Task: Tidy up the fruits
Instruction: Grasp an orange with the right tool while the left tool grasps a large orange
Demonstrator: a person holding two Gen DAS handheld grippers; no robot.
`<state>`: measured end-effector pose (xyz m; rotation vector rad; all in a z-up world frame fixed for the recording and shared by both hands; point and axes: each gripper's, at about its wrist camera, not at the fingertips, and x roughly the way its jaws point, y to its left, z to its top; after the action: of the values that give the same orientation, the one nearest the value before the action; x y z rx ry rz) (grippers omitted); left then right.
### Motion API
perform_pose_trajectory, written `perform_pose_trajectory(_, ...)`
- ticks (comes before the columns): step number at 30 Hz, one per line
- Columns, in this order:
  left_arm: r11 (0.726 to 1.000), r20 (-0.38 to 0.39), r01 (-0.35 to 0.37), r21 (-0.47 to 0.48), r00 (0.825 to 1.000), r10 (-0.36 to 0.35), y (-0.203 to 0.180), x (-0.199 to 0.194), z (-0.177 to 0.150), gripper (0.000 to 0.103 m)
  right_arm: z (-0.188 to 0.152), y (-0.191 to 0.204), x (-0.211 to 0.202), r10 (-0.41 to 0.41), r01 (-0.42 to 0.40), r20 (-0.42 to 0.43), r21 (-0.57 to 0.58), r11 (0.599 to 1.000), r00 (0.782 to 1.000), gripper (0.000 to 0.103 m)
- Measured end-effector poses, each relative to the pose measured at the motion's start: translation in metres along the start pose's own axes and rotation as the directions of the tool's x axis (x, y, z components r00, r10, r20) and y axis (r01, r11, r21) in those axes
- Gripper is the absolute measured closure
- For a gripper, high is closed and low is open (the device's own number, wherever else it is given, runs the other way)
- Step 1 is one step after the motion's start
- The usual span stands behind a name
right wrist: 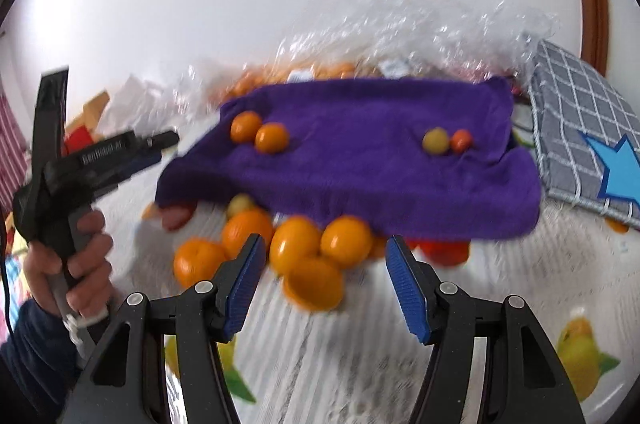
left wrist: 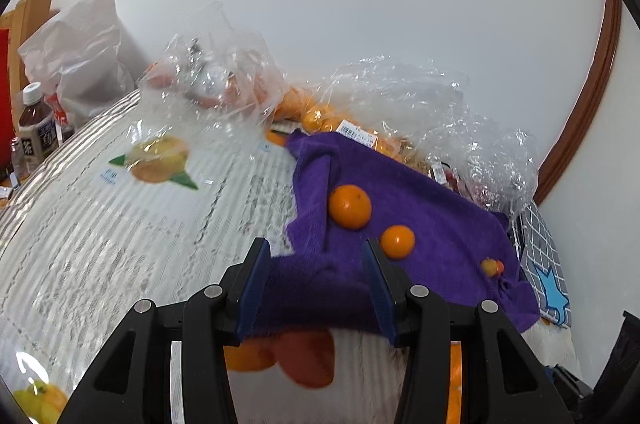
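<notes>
A purple cloth (right wrist: 360, 151) lies over a pile of fruit, with two small oranges (right wrist: 260, 131) and two tiny fruits (right wrist: 446, 140) on top. In the left wrist view the cloth (left wrist: 420, 224) also carries two oranges (left wrist: 350, 205). My left gripper (left wrist: 316, 288) has its jaws apart with the cloth's near corner bunched between them; it also shows from the side in the right wrist view (right wrist: 160, 143). Several oranges (right wrist: 304, 248) and a red fruit (right wrist: 444, 252) sit under the cloth's lifted edge. My right gripper (right wrist: 326, 276) is open and empty just in front of them.
Clear plastic bags with more oranges (left wrist: 224, 79) stand behind the cloth. A white bag (left wrist: 80, 51) and bottles (left wrist: 36, 127) are at the far left. A grey checked cushion (right wrist: 584, 127) with a blue star lies to the right. The table has a striped fruit-print cover (left wrist: 120, 224).
</notes>
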<state>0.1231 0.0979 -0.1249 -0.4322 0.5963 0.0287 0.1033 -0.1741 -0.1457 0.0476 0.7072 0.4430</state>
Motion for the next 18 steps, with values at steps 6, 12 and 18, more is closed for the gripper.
perform_pose_trajectory(6,0.999,-0.023,0.012,0.033,1.000,-0.011,-0.004,-0.007,-0.009,0.058,-0.004,0.009,0.016,-0.048,0.045,-0.083,-0.038,0.998,0.995,0.054)
perform_pose_trajectory(12,0.998,-0.044,0.067,0.022,0.997,-0.066,-0.002,-0.015,-0.012,0.058,-0.004,0.014,0.023,-0.069,0.062,-0.117,-0.068,0.996,0.991,0.068)
perform_pose_trajectory(18,0.986,-0.122,0.160,0.050,0.981,-0.153,-0.013,-0.012,-0.020,0.058,-0.007,-0.011,0.004,-0.152,0.151,-0.068,-0.019,0.988,0.986,0.068)
